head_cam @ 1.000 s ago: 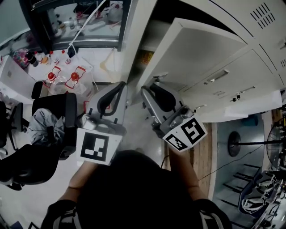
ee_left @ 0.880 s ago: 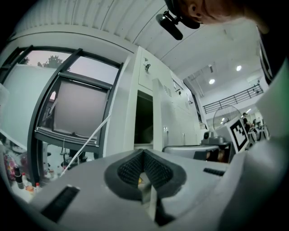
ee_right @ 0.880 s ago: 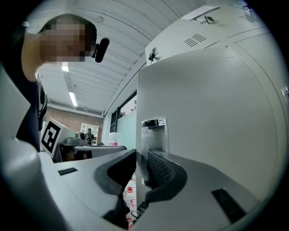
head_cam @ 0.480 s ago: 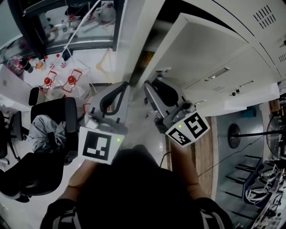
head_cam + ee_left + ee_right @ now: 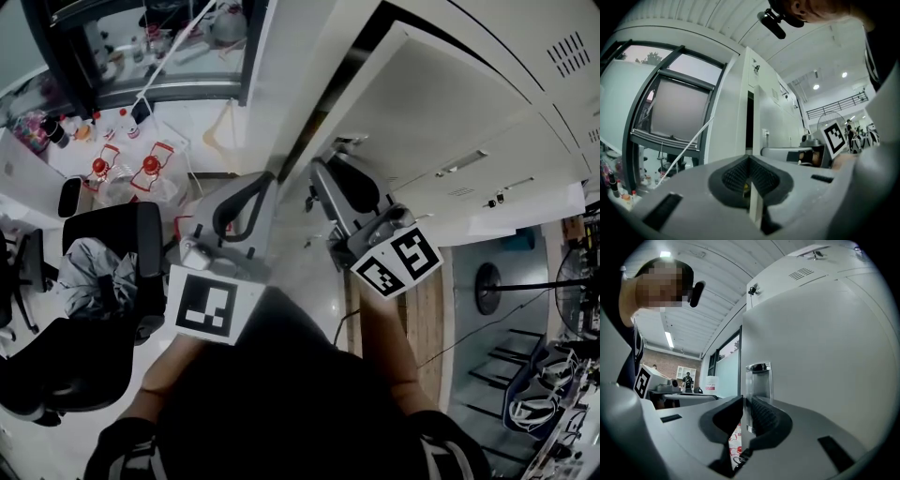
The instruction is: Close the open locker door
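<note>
Right gripper (image 5: 744, 411), jaws just closing on the edge of the white door (image 5: 825, 362), pads pinching it beside the clear handle (image 5: 758, 383), window (image 5: 727, 366) beyond at left.

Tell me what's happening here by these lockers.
A person stands at a bank of white lockers with a gripper in each hand. The right gripper has the free edge of the open locker door between its jaws, beside the clear handle; they have just been closing and appear to pinch it. The left gripper is shut and empty, held alongside. A dark gap shows the door isn't closed yet.
</note>
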Tool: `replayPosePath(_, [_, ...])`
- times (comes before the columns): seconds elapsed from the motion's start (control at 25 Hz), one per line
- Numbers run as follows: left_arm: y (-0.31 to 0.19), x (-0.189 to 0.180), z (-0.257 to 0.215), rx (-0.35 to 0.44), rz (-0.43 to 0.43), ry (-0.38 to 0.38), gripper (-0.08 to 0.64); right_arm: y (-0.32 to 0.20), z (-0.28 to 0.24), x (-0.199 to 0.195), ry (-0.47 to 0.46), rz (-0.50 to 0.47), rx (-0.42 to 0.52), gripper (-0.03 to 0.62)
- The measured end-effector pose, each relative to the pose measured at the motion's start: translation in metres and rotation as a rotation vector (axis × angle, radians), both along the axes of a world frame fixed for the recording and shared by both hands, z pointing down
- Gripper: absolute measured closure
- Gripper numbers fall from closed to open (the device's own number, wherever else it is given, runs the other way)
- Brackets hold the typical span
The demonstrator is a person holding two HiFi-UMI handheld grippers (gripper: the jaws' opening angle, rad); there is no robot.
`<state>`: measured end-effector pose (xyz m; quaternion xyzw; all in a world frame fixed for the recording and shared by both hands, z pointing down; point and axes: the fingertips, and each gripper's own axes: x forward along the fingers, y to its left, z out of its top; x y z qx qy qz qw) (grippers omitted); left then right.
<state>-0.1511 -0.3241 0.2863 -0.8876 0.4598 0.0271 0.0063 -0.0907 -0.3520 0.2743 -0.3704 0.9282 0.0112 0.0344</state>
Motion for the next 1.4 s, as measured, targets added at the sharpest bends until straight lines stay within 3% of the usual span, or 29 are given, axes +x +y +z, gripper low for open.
replayPosePath(1.4, [-0.021, -0.007, 0.006, -0.017, 0.016, -0.003, 0.558, -0.04, -0.001, -0.005, 0.008, 0.139, -0.021, 0.535])
